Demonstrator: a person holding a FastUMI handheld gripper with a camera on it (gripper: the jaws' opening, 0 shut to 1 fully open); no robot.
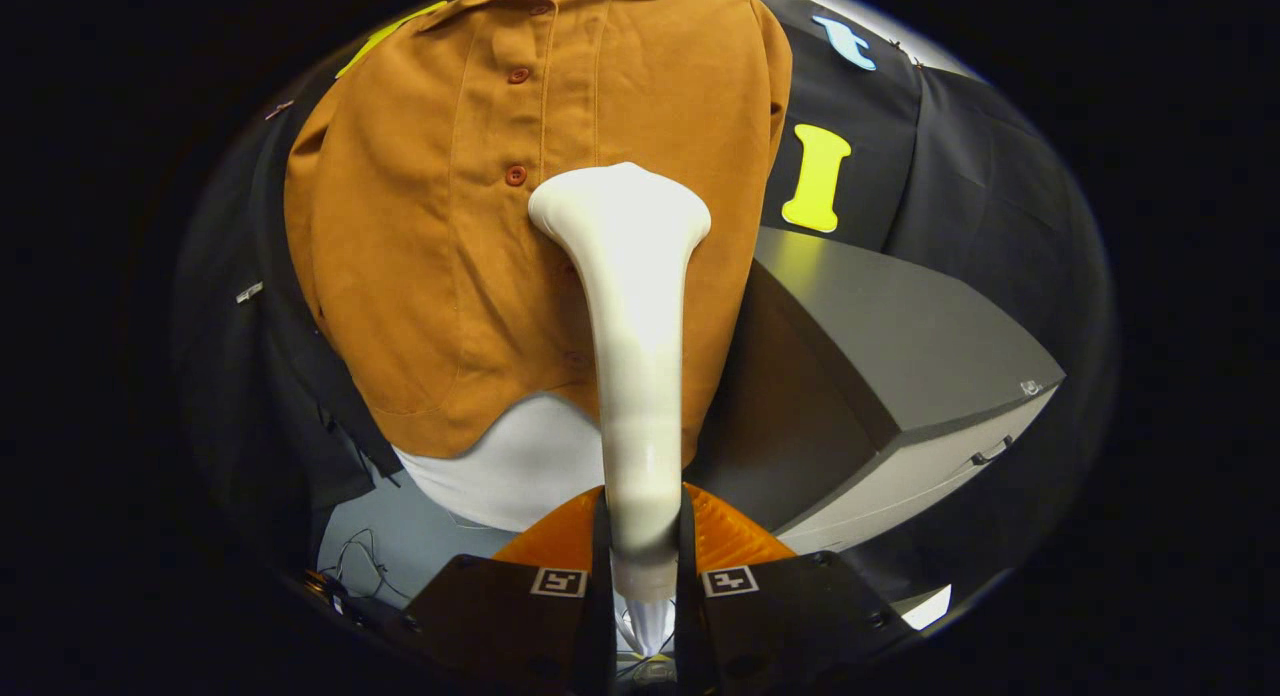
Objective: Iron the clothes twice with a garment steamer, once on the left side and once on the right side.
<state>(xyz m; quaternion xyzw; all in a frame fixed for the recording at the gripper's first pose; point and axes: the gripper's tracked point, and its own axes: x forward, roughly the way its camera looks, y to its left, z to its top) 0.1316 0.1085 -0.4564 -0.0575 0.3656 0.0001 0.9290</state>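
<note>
Both fingers of the hand-held gripper (640, 561) are clamping the garment steamer (632, 326) by its handle, its head pressing on the orange shirt (430, 236) beside the button placket. Lingering there is risking scorching; the smooth handle could be twisting loose.

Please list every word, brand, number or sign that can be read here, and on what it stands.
No word or number is readable.
Small mark on the grey box: too small to read.
Square coded markers on the gripper, shut on the white steamer: patterns, no text.
</note>
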